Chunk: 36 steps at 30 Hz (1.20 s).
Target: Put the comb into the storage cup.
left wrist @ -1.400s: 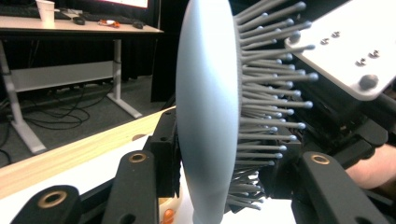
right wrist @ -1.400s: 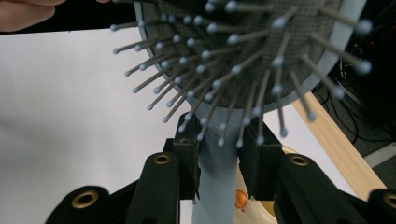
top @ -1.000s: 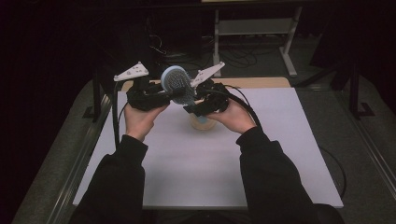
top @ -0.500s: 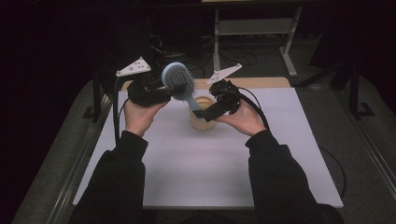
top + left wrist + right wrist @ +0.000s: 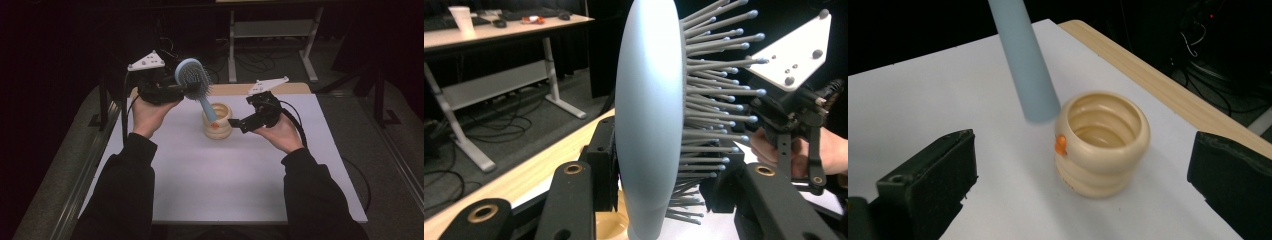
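While the left gripper grips the hairbrush, right gripper newly apart.

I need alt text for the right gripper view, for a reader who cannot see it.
A cream ribbed cup with a small orange knob stands empty on a white table, between the open right gripper's two black jaws. The blue handle of a hairbrush hangs just beside the cup's rim.

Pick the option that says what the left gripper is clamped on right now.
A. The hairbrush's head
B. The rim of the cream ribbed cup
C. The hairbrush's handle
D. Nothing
A: in the left gripper view the left gripper has its jaws closed on the head of the hairbrush, one on its smooth back, one among the bristles, while the handle hangs free beside the cup.
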Tool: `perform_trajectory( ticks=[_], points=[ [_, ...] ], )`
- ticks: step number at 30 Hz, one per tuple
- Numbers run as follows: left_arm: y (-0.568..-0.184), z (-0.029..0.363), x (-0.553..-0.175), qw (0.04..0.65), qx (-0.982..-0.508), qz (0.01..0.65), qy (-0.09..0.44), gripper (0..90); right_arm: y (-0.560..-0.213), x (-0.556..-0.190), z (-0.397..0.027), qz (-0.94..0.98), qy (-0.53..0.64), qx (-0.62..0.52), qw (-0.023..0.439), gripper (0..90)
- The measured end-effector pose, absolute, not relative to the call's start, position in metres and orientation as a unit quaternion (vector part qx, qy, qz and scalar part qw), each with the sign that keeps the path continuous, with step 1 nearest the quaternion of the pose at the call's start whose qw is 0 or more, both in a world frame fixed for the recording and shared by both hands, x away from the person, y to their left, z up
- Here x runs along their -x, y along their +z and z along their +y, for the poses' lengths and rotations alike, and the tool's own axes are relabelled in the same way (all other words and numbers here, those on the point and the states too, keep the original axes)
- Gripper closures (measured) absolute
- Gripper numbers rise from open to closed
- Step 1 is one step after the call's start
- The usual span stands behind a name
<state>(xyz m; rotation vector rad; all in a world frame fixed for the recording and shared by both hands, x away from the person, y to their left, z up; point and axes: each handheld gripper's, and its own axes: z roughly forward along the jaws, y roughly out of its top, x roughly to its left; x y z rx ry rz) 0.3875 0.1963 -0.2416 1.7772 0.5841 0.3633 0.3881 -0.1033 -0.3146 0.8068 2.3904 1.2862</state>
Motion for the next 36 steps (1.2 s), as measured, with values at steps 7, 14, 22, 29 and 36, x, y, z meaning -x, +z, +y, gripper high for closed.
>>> perform_trajectory(
  ticks=[7,14,22,29,36],
  points=[
    [-0.234,0.191,-0.395,0.587,-0.755,0.247,0.156,57.7,-0.326,-0.379,-0.134,0.822,0.459,-0.298,0.159,0.0],
    [-0.228,0.188,-0.4,0.586,-0.753,0.249,0.164,57.6,-0.335,-0.372,-0.157,0.81,0.468,-0.316,0.158,0.0],
    [-0.226,0.197,-0.41,0.601,-0.735,0.265,0.169,57.6,-0.353,-0.363,-0.183,0.805,0.461,-0.339,0.157,0.0],
    [-0.232,0.198,-0.413,0.607,-0.727,0.269,0.174,57.6,-0.359,-0.35,-0.205,0.792,0.473,-0.354,0.154,0.0],
    [-0.24,0.193,-0.42,0.598,-0.732,0.274,0.18,57.6,-0.369,-0.338,-0.225,0.776,0.486,-0.369,0.16,0.0]
  ],
)
